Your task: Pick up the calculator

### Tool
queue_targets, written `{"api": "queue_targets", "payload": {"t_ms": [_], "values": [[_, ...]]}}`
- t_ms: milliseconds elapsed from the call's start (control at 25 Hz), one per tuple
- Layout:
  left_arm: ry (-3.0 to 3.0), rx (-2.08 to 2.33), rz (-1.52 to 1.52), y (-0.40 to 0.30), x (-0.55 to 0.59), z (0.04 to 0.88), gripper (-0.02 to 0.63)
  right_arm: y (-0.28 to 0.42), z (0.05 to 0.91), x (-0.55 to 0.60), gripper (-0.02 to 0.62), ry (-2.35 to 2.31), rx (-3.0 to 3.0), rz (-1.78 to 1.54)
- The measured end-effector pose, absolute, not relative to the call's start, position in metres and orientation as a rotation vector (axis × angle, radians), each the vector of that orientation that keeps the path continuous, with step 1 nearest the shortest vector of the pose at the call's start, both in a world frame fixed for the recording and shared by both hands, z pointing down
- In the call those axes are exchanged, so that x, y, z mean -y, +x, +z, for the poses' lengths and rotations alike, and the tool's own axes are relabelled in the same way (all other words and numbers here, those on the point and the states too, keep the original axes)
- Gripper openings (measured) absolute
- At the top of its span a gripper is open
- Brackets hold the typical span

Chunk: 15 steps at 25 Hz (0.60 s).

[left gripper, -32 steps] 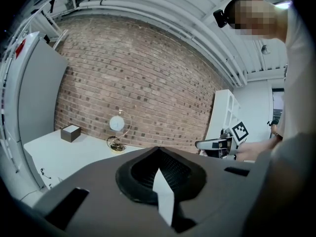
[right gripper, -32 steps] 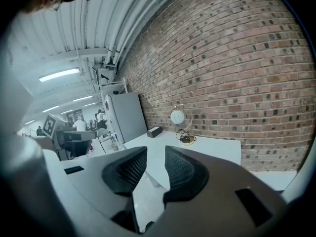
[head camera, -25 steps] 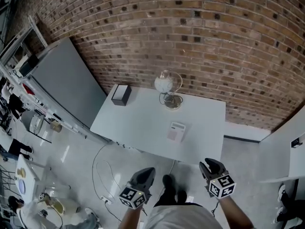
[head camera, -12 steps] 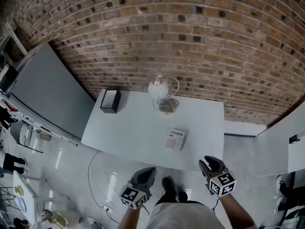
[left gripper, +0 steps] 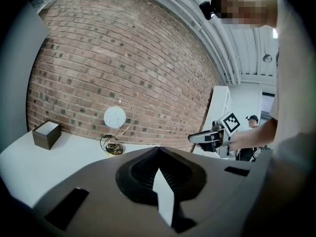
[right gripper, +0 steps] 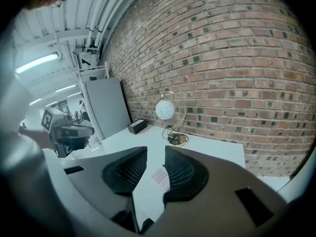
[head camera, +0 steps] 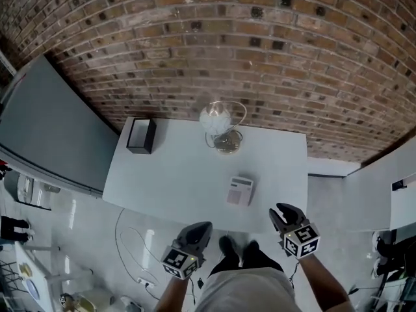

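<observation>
The calculator is small and pale with rows of keys. It lies flat on the white table, near the front edge and right of centre. Both grippers hover off the table's near edge, short of it. My left gripper is below and left of the calculator, and its jaws meet at the tips with nothing between them. My right gripper is below and right of the calculator and stands open. Through its gap the calculator shows on the table ahead.
A globe ornament on a wire stand sits at the table's back edge against the brick wall. A black open box stands at the back left corner. A grey panel leans at the left, and cables lie on the floor.
Both grippers and the camera have come closer to the table. The table and calculator now sit lower and nearer in the head view. Neither gripper's jaws have changed.
</observation>
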<state>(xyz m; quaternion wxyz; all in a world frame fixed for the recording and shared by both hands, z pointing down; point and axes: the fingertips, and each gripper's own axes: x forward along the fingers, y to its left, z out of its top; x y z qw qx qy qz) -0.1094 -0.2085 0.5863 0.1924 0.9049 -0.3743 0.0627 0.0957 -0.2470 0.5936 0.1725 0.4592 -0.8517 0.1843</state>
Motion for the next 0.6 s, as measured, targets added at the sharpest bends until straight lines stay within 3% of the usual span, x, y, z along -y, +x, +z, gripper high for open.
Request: {"api": "queue_targets", "payload": {"t_ms": [600], "values": [[2.403, 1.103, 0.189, -0.077, 0.257, 0.630, 0.014, 0.096, 0.695, 0.333, 0.113, 1.058, 2.339, 0.616]]}}
